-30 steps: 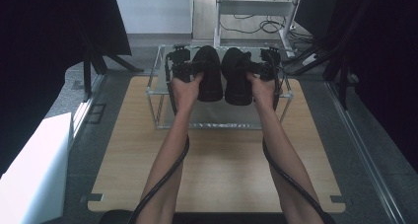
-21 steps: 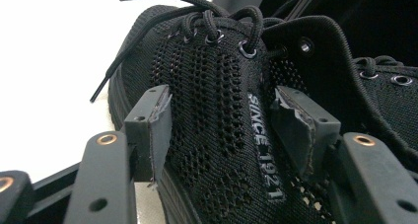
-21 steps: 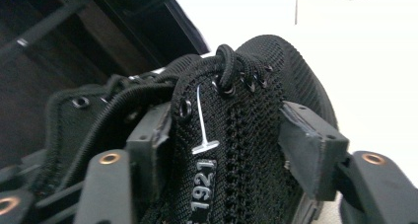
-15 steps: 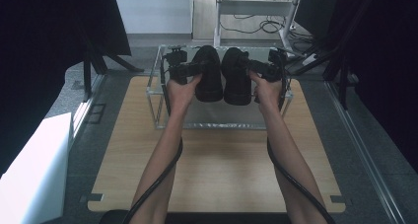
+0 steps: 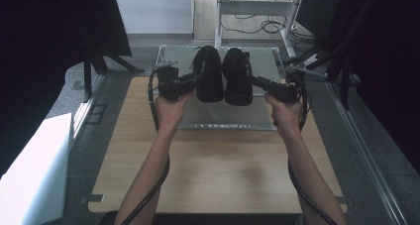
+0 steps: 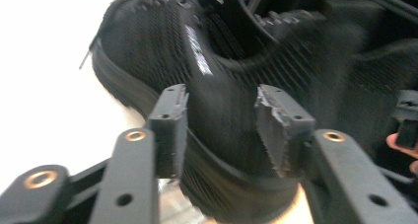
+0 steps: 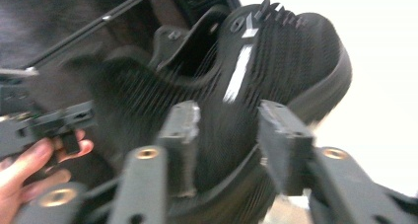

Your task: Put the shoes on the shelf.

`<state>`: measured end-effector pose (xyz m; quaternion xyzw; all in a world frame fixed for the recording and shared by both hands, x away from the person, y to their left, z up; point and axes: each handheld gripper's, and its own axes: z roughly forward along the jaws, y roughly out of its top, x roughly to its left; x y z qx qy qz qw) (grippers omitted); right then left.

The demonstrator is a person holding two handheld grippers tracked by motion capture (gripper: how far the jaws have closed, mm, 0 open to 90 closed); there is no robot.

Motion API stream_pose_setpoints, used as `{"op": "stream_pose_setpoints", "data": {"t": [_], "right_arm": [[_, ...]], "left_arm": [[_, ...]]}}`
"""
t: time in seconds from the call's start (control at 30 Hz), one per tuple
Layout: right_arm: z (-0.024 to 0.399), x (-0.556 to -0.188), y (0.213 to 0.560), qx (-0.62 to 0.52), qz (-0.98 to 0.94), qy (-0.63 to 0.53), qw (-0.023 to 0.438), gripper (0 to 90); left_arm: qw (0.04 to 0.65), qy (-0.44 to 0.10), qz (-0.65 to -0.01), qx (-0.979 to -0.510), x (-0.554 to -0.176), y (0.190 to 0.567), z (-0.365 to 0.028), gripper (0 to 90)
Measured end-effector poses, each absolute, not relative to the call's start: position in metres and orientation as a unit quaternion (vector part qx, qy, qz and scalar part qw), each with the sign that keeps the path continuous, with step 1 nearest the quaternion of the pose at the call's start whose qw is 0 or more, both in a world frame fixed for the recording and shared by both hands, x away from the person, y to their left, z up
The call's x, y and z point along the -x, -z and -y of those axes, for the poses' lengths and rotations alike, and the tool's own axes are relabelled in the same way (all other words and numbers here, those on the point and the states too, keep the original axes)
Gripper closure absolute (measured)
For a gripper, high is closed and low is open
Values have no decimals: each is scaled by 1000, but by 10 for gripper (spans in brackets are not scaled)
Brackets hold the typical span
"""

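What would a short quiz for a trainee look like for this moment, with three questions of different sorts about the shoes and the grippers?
1. True or false: the two black shoes lie far apart at opposite corners of the wooden table.
2. Multiple choice: the left shoe is flanked by the jaws of which gripper? A) the left gripper B) the right gripper C) none
3. Fill in: the right shoe is over the ____ rack at the far end of the table.

Key:
1. False; they are side by side over the rack.
2. A; the left gripper view shows its jaws on either side of the shoe.
3. Clear.
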<state>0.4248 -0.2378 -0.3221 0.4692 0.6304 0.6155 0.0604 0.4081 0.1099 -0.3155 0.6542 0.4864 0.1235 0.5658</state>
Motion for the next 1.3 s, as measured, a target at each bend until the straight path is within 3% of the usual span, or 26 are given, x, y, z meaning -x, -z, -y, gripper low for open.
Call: {"op": "stream_pose_setpoints", "data": {"t": [0.1, 0.13, 0.37, 0.73, 1.3], "right_arm": [[239, -407, 333, -451, -634, -626, 50, 741], [239, -394, 340, -441, -635, -632, 51, 797], [232, -372, 364, -413, -631, -657, 4, 872], [218, -386, 377, -428, -620, -658, -3, 900], [202, -424, 381, -470, -611, -637, 28, 900]], "left_arm": [[577, -120, -472, -656, -391, 322, -110, 647], [577, -116, -467, -659, -385, 324, -111, 716], [586, -94, -439, -675, -359, 347, -103, 820], [577, -101, -444, -678, -375, 361, -89, 880], [553, -91, -486, -671, -416, 363, -85, 866]]}}
